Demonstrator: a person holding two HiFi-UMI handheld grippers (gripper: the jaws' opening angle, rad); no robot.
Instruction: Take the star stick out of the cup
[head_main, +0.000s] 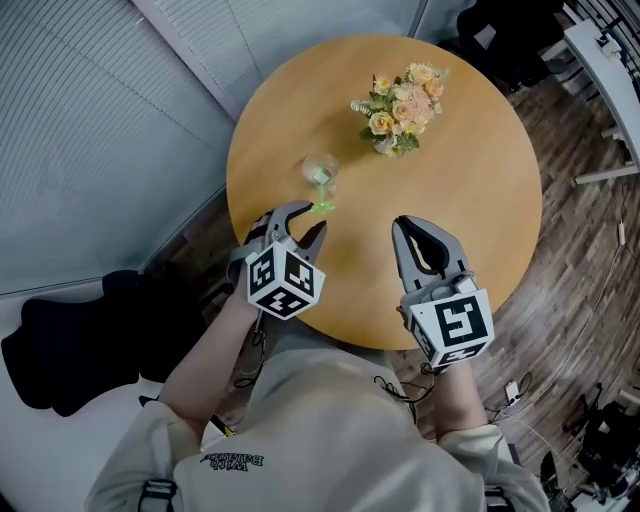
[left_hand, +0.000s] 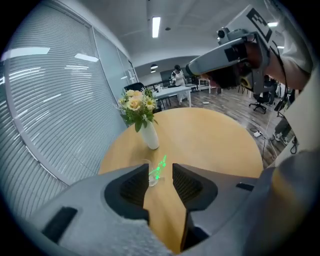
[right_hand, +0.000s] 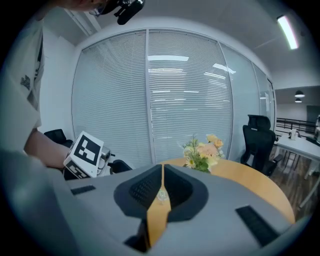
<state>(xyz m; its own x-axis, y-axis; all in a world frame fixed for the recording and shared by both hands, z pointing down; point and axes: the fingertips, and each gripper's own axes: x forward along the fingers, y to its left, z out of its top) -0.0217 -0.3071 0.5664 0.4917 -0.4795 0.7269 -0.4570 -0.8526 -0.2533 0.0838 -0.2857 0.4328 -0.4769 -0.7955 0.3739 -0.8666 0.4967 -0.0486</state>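
My left fingers (left_hand: 125, 190) stood released, the cup (left_hand: 149, 177) holding the star stick (left_hand: 159, 167) just beyond them; my right fingers (right_hand: 142, 192) were clenched, empty.

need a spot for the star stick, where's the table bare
Widest bare patch: the table on the right, between the flowers and the right claw. Crowded on the left, where the cup sits just ahead of the left claw.

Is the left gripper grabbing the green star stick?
No, the left gripper has its jaws apart, and the star stick stands in the cup ahead of them.
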